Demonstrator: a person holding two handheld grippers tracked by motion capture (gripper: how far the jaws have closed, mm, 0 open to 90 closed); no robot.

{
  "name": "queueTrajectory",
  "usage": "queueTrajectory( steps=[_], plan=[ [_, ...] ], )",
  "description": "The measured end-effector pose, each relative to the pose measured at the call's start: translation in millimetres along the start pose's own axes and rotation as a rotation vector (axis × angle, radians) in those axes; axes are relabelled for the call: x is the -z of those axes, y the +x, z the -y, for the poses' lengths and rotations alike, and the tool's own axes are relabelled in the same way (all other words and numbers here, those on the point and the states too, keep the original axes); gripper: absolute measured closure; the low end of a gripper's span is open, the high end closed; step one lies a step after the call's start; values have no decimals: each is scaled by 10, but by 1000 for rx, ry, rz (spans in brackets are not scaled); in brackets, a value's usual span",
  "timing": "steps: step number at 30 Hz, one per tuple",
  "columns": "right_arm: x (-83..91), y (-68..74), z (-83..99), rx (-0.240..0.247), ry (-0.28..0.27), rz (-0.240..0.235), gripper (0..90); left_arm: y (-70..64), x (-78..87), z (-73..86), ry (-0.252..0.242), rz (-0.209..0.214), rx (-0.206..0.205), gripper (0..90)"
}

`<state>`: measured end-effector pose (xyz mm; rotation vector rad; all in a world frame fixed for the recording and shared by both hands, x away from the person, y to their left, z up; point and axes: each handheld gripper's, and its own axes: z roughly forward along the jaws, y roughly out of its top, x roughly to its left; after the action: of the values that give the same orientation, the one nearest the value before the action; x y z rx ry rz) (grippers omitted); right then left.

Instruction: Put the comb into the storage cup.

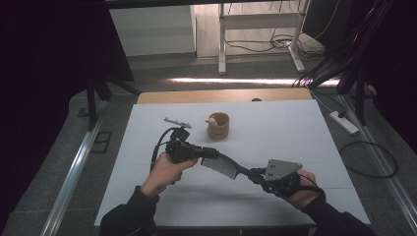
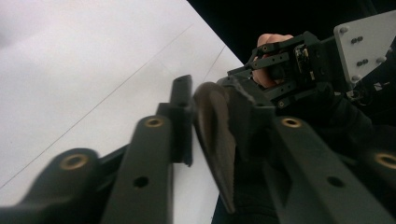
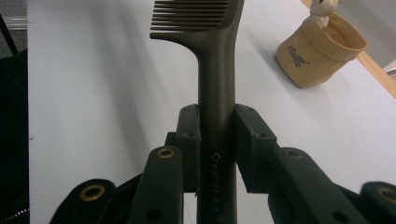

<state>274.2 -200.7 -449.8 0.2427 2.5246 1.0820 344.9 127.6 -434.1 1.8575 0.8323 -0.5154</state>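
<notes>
A dark comb (image 1: 223, 166) hangs in the air over the white table (image 1: 295, 128), stretched between my two grippers. My right gripper (image 1: 253, 173) is shut on its handle; in the right gripper view the pads (image 3: 189, 135) press both sides of the handle (image 3: 215, 140), with the teeth (image 3: 187, 18) beyond. My left gripper (image 1: 210, 154) is shut on the toothed head. In the left gripper view the comb (image 2: 215, 135) stands edge-on between the jaws, and the right gripper (image 2: 285, 70) shows farther off.
A tan pouch-like cup (image 1: 218, 125) holding a small pale figure stands at the table's middle back, seen too in the right gripper view (image 3: 317, 51). A thin grey metal piece (image 1: 177, 121) lies left of it. A wooden edge (image 1: 221, 95) runs along the far side.
</notes>
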Motion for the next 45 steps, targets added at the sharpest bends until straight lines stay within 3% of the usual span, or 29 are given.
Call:
queueTrajectory(
  steps=[14, 19, 28, 45],
  plan=[
    [-18, 26, 8, 39, -3, 30, 724, 40, 17, 9, -21, 92, 75, 840],
    [-17, 12, 17, 28, -14, 30, 710, 57, 25, 12, -40, 111, 79, 843],
    [-40, -1, 33, 16, -14, 25, 570, 42, 67, 4, -69, 108, 60, 844],
    [-75, -107, 84, -146, 17, 17, 280, 32, 144, -5, -102, 86, 31, 843]
  ],
)
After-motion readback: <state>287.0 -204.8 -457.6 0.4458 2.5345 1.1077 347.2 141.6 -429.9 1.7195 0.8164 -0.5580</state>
